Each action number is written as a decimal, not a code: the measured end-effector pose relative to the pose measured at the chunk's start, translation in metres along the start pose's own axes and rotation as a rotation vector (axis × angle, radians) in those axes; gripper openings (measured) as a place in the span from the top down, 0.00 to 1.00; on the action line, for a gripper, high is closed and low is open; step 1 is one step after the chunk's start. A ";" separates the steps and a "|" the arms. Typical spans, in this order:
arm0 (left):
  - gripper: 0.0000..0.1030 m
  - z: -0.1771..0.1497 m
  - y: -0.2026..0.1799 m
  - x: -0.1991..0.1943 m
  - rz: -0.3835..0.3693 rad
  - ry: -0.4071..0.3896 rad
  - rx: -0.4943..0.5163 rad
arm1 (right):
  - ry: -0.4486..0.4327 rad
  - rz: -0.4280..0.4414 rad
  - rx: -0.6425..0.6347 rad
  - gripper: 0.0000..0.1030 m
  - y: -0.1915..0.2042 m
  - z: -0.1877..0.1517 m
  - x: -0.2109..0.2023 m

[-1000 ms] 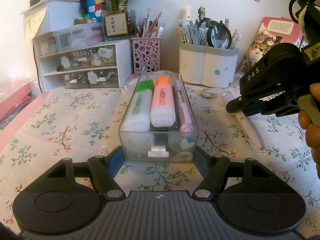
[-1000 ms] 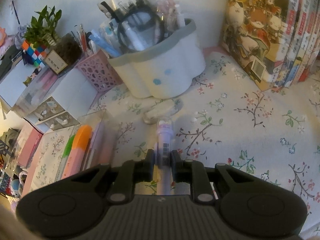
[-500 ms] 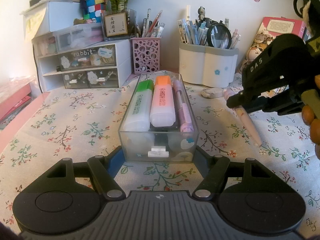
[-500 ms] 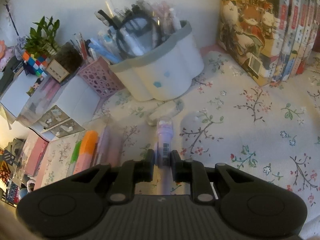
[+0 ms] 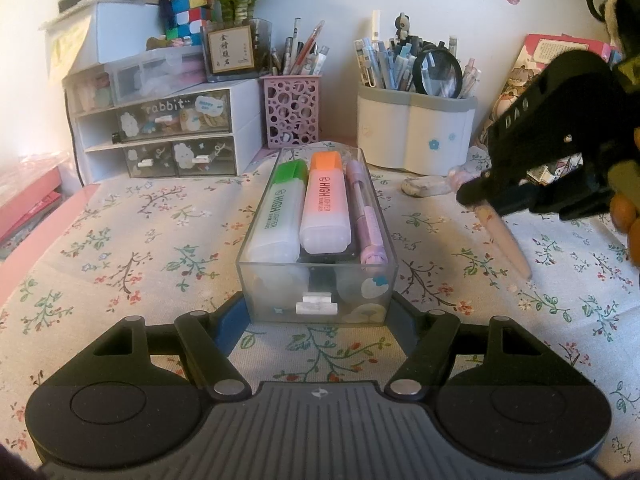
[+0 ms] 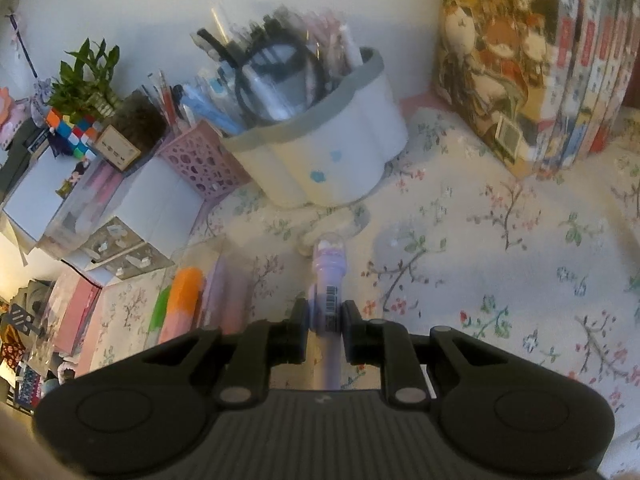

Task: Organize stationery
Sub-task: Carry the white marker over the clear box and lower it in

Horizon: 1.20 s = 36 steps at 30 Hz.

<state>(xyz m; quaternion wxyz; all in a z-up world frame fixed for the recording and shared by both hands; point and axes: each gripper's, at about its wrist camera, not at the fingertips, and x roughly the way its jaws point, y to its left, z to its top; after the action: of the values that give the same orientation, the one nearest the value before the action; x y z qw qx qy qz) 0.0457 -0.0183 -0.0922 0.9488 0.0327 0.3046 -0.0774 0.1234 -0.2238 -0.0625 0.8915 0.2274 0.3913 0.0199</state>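
Observation:
A clear plastic box [image 5: 280, 288] sits on the flowered cloth and holds a green highlighter [image 5: 278, 216], an orange highlighter [image 5: 324, 208] and a purple pen [image 5: 368, 220]. My left gripper [image 5: 318, 308] is shut on the near end of this box, one finger on each side wall. To the right, my right gripper [image 5: 476, 196] is shut on a pale purple pen [image 5: 506, 240], which slants with its tip down toward the cloth. In the right wrist view that pen [image 6: 330, 268] sticks out forward between the closed fingers of the right gripper [image 6: 325, 320]. The box [image 6: 188, 256] shows blurred at the left.
A whitish eraser [image 5: 426, 186] lies behind the held pen. A white pen holder [image 5: 416, 136] full of pens, a pink perforated cup [image 5: 292, 116] and a white drawer unit [image 5: 160, 136] line the back wall. Books [image 6: 520, 60] stand at the back right.
The right gripper has lifted slightly with the pale purple pen and shifted a little. The left gripper and the box have stayed in place.

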 end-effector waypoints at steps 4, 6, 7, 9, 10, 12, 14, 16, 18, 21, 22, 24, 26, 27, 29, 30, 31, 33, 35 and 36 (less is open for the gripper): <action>0.31 0.000 -0.001 -0.001 0.000 0.000 0.002 | -0.010 0.024 -0.001 0.83 0.008 0.003 -0.005; 0.31 0.000 -0.001 -0.001 0.000 0.000 0.001 | -0.011 0.035 0.001 0.83 0.012 0.002 -0.006; 0.31 0.000 -0.001 -0.001 0.000 0.000 0.001 | -0.008 0.041 0.009 0.83 0.013 0.002 -0.006; 0.31 0.000 -0.001 -0.001 0.000 0.000 0.001 | 0.002 0.057 0.034 0.83 0.014 0.002 -0.004; 0.31 0.000 -0.001 -0.001 0.000 0.000 0.002 | 0.003 0.063 0.045 0.83 0.015 0.001 -0.004; 0.31 0.000 -0.001 -0.001 0.000 -0.001 0.001 | 0.001 0.075 0.065 0.83 0.018 0.003 -0.004; 0.31 -0.001 -0.002 -0.001 0.000 0.000 0.002 | -0.008 0.090 0.075 0.83 0.022 0.004 -0.006; 0.31 0.000 -0.002 -0.001 0.000 0.000 0.002 | -0.019 0.104 0.077 0.83 0.028 0.004 -0.007; 0.31 0.000 -0.001 -0.001 0.000 0.000 0.002 | -0.018 0.122 0.096 0.83 0.031 0.004 -0.005; 0.31 0.000 -0.002 -0.001 0.000 -0.001 0.001 | -0.012 0.140 0.119 0.83 0.034 0.002 0.000; 0.31 0.000 -0.002 -0.001 0.000 0.000 0.001 | -0.011 0.148 0.125 0.83 0.036 0.001 0.002; 0.31 0.000 -0.002 -0.001 0.000 0.000 0.001 | -0.007 0.164 0.134 0.83 0.040 0.001 0.004; 0.31 0.000 -0.002 -0.001 0.000 0.000 0.002 | -0.003 0.173 0.133 0.83 0.043 0.001 0.006; 0.31 0.000 -0.002 -0.001 0.000 0.000 0.002 | -0.003 0.173 0.132 0.83 0.046 0.001 0.008; 0.31 0.000 -0.002 -0.001 0.000 -0.001 0.002 | 0.001 0.176 0.124 0.83 0.049 0.002 0.011; 0.31 0.000 -0.002 -0.001 0.000 -0.001 0.001 | 0.004 0.171 0.119 0.83 0.051 0.001 0.012; 0.31 0.000 -0.002 -0.001 0.000 -0.001 0.001 | 0.005 0.167 0.114 0.83 0.053 0.001 0.013; 0.31 0.000 -0.002 -0.001 0.000 -0.001 0.001 | 0.007 0.167 0.107 0.83 0.057 0.001 0.014; 0.31 0.000 -0.002 -0.001 0.000 0.000 0.001 | 0.005 0.169 0.097 0.83 0.059 0.001 0.015; 0.31 0.000 -0.002 -0.001 0.000 0.000 0.002 | 0.005 0.166 0.092 0.83 0.061 0.001 0.017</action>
<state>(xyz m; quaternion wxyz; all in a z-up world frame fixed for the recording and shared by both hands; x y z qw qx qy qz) 0.0446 -0.0199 -0.0921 0.9488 0.0335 0.3043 -0.0776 0.1441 -0.1659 -0.0477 0.8744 0.2999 0.3737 0.0762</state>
